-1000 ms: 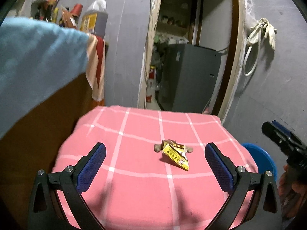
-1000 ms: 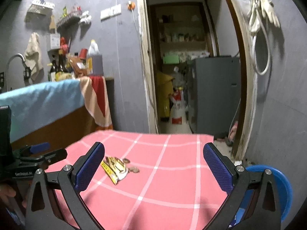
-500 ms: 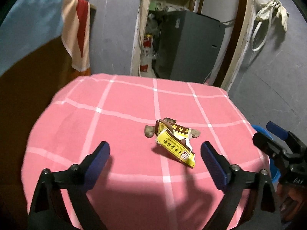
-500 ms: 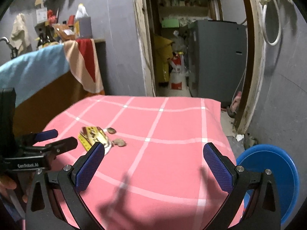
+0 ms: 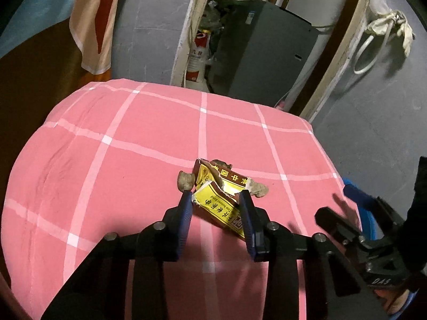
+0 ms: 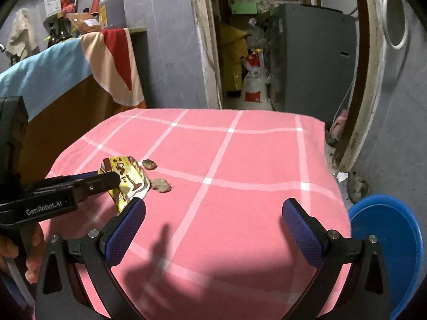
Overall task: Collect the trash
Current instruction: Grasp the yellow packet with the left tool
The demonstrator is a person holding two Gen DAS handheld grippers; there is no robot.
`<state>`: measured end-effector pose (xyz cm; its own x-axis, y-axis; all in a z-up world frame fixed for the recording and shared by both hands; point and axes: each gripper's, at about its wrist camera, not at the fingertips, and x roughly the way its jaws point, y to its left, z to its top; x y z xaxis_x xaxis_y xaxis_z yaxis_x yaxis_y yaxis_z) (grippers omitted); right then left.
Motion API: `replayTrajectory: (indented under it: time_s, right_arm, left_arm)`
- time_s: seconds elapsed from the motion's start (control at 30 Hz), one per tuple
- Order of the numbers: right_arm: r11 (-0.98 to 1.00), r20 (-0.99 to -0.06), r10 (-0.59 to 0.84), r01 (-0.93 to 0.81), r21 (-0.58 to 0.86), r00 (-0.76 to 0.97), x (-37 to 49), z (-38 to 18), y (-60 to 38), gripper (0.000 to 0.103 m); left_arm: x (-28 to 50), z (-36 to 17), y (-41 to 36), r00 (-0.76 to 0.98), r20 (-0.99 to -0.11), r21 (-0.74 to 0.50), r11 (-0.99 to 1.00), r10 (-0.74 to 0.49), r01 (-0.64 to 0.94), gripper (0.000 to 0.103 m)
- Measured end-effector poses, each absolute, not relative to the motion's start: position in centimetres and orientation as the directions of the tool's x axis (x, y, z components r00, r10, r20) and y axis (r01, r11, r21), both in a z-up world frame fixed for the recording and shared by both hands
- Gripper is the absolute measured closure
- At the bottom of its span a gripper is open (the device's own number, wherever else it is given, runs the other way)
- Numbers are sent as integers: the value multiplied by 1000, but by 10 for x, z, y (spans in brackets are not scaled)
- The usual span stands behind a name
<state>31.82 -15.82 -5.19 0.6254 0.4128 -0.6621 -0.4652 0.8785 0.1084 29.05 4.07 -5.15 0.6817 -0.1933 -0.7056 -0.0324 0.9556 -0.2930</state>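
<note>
Pink cloth with a white grid (image 5: pixel 112 160) spread over the whole surface, edges falling away on all sides. Round blue plastic basin (image 6: pixel 387 242) down on the floor past the right edge. Right gripper (image 6: pixel 213 213) hovering above bare pink cloth, jaws spread wide, nothing between them. Left gripper (image 5: pixel 216 202) angled down at mid-cloth, jaws closing around the torn yellow-and-brown paper packet (image 5: pixel 221 200), pads right at its two sides, firm contact not clear. Packet lying flat on the cloth, long axis slanting in the left wrist view from the torn brown end at upper left, away from the gripper, to the yellow end at lower right, toward it. Small brown shell scraps (image 5: pixel 185 181) just beside the packet, on either flank.
</note>
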Motion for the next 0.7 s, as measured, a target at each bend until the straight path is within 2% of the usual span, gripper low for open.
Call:
replayTrajectory:
  time_s: [0.33, 0.63, 0.7]
  right_arm:
    - [871, -684, 423, -475, 127, 594, 320, -58, -151, 0]
    - [852, -697, 443, -507, 131, 564, 326, -61, -136, 0]
    - [845, -713, 443, -520, 129, 544, 330, -64, -127, 4]
  left_arm:
    - [286, -44, 48, 706, -674, -353, 934, -217, -51, 82]
    - [248, -39, 63, 732, -658, -366, 924, -176, -107, 82]
    - [243, -39, 69, 734, -658, -371, 920, -168, -122, 82]
